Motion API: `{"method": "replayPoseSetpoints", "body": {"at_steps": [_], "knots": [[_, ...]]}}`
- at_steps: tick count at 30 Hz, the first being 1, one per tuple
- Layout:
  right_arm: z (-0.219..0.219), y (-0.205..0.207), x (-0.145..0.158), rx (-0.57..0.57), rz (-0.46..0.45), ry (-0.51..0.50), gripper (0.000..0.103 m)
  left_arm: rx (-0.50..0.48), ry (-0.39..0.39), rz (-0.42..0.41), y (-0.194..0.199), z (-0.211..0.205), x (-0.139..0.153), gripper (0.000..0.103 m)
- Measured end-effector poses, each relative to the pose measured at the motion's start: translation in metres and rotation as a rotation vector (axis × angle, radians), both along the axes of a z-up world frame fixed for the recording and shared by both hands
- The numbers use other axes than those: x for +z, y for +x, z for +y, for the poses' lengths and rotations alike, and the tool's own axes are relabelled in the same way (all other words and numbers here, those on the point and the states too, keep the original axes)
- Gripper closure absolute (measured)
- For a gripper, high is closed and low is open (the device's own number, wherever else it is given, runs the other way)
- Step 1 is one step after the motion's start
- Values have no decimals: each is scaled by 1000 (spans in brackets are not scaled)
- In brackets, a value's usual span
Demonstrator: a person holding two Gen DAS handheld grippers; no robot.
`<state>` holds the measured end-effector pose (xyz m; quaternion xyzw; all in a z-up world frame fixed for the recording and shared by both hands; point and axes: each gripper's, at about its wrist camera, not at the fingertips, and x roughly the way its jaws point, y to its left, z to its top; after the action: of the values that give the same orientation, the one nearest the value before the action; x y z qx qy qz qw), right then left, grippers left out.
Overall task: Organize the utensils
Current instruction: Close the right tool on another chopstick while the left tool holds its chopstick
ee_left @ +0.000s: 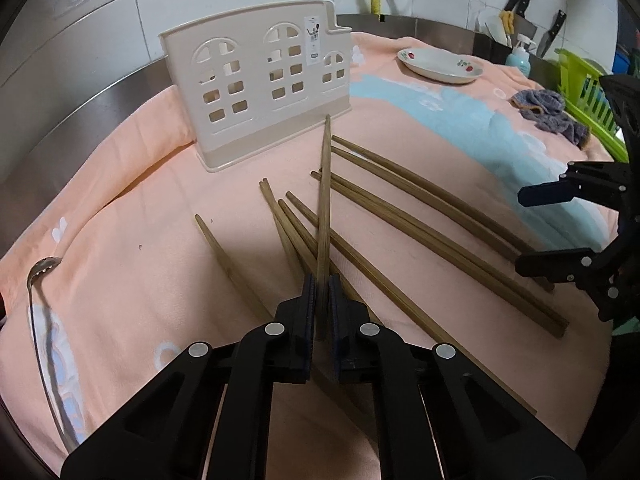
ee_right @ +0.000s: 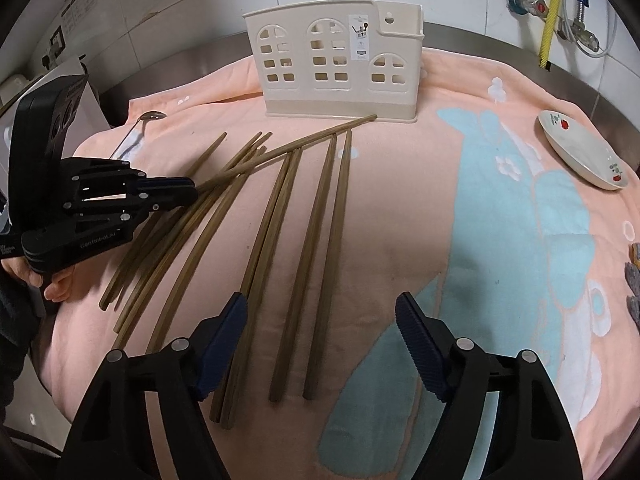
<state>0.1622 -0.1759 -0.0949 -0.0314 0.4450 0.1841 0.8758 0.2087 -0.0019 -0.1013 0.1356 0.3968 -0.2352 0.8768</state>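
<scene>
My left gripper is shut on one brown wooden chopstick, lifted above the pile, its tip pointing at the base of the cream utensil holder. Several more chopsticks lie loose on the peach towel. In the right wrist view the held chopstick slants from the left gripper toward the holder. My right gripper is open and empty over the near ends of the chopsticks. A metal spoon lies at the towel's left edge.
A white floral plate sits at the back right on the towel. A grey rag and a green dish rack are at the far right. Knives and a soap bottle stand behind, by the tiled wall.
</scene>
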Motion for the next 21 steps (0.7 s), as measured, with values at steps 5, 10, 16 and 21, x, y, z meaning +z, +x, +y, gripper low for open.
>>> {"method": "replayPoseSetpoints", "body": {"at_steps": [5,10,16,21], "knots": [[-1,-2,-1,-4,1,3,33,-5,21,-7,0,-3,-1,97],[-5,-5,-4,-15,7,21,46,3,50,-30,-3,-7,-1,97],[-12,-8,-6,-35,12,37,55,37,0,-57,-11,-5,9,97],[-14,-9,-6,-43,11,44,63,58,-38,-72,-15,-5,16,97]]}}
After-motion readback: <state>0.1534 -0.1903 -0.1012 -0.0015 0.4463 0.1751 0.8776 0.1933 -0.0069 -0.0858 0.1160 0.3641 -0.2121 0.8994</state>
